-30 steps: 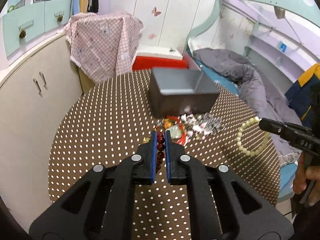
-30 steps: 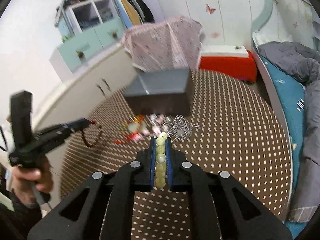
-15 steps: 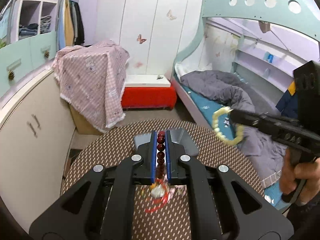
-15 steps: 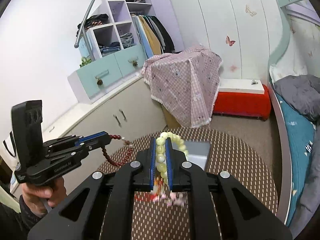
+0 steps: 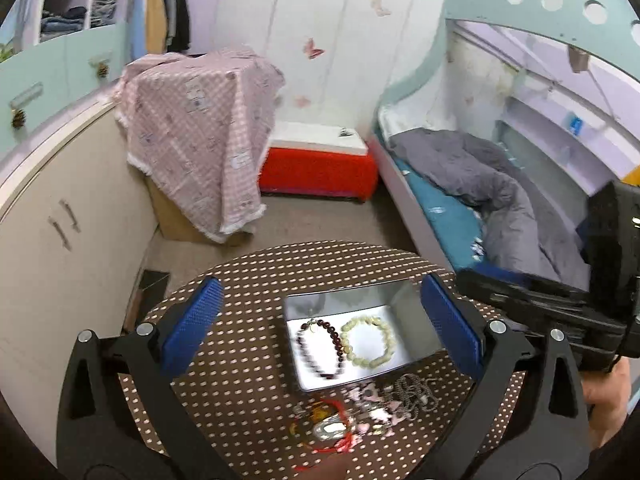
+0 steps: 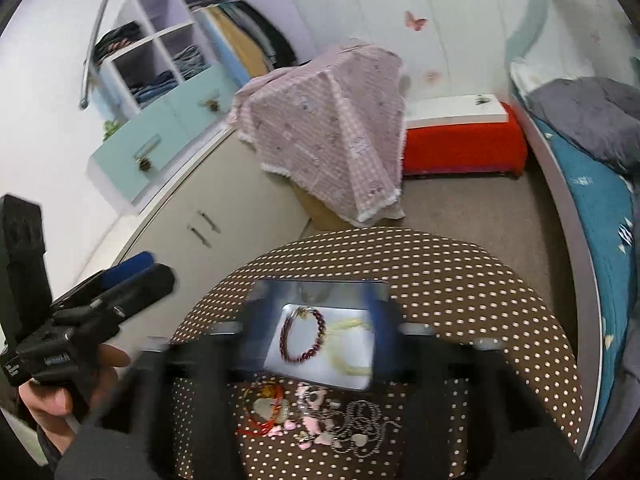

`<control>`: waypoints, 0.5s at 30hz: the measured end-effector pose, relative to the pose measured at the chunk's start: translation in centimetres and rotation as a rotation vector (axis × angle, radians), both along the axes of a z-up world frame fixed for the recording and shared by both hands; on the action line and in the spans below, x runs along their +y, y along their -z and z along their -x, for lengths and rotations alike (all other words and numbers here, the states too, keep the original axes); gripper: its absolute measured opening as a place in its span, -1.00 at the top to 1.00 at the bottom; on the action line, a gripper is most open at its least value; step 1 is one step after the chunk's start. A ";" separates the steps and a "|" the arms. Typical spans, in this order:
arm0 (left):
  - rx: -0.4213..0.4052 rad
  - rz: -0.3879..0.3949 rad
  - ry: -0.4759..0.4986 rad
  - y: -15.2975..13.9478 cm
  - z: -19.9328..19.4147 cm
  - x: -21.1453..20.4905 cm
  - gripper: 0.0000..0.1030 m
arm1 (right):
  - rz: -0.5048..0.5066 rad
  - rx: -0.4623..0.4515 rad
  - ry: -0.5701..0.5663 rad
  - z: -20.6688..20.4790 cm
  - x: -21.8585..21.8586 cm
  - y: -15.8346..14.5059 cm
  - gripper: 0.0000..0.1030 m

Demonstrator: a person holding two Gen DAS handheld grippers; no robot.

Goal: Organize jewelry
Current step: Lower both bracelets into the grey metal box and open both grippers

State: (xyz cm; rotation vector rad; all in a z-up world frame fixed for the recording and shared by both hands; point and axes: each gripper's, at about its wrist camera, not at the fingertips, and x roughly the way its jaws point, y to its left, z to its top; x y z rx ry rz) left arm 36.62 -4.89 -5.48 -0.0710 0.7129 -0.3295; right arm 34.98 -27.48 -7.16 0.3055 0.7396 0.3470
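Both tongs hang over the grey metal tin (image 5: pixel 416 316) w/ nothing in them. The left tongs (image 5: pixel 320 332) are spread wide, blue textured pads (image 5: pixel 192 326) on either side of the tin, so prob just let go. The right tongs (image 6: pixel 316 340) are smeared by motion blur but the pads sit far apart, so spread too, empty afaict.

Inside the tin: dark red bead bracelet (image 5: pixel 320 350) and pale green bead bracelet (image 5: pixel 368 346), flat on the shiny floor, side by side, touching or nearly. Round smooth beads, so the tin walls keep them from rolling off.

The rest of the jewelry sits in a tangled pile (image 6: pixel 320 416) on the polka-dot worktop (image 5: pixel 240 360) just in front of the tin: red cord piece, pink bits, a thin ball chain. The chain looks fiddly to pinch, imo.
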 end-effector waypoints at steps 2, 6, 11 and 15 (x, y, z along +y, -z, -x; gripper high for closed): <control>-0.009 -0.002 -0.027 -0.2 0.5 0.6 -0.88 | 0.008 -0.029 0.037 0.7 -0.6 -0.6 -0.85; -0.057 -0.033 -0.094 -0.6 2.9 1.6 -0.88 | 0.023 -0.063 0.082 2.2 -1.3 -1.5 -0.85; -0.105 -0.063 -0.154 -1.5 5.5 2.9 -0.88 | 0.037 -0.111 0.105 4.3 -1.1 -2.5 -0.85; -0.156 -0.077 -0.169 -2.3 7.8 3.4 -0.88 | 0.058 -0.150 0.118 5.9 -0.6 -3.8 -0.85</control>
